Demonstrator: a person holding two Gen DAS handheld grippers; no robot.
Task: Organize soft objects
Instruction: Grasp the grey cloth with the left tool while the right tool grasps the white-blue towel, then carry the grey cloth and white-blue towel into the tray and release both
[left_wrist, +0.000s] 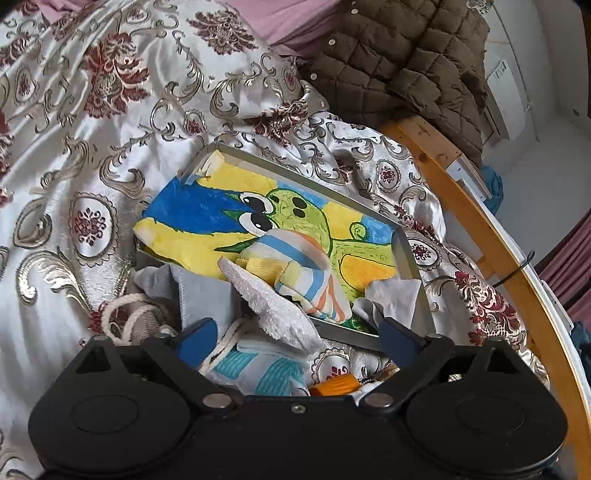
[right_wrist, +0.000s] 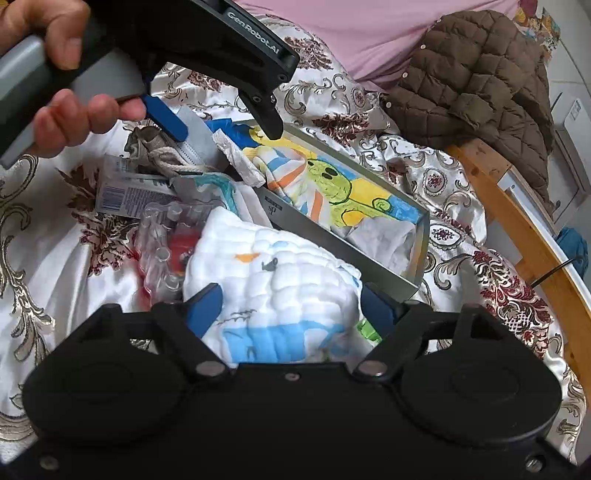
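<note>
A grey metal tray lies on the patterned bedspread with a yellow, blue and green drawing in it. A striped cloth and a pale cloth rest in the tray. My left gripper stands open over the tray's near edge, above a white fluffy cloth and a blue-and-white cloth. The right wrist view shows the left gripper held by a hand. My right gripper is shut on a bunched white quilted cloth just in front of the tray.
A brown quilted jacket lies at the far right over the wooden bed frame. Beside the tray sit a grey cloth, a rope-tied bundle, a clear blister pack, a printed packet and an orange item.
</note>
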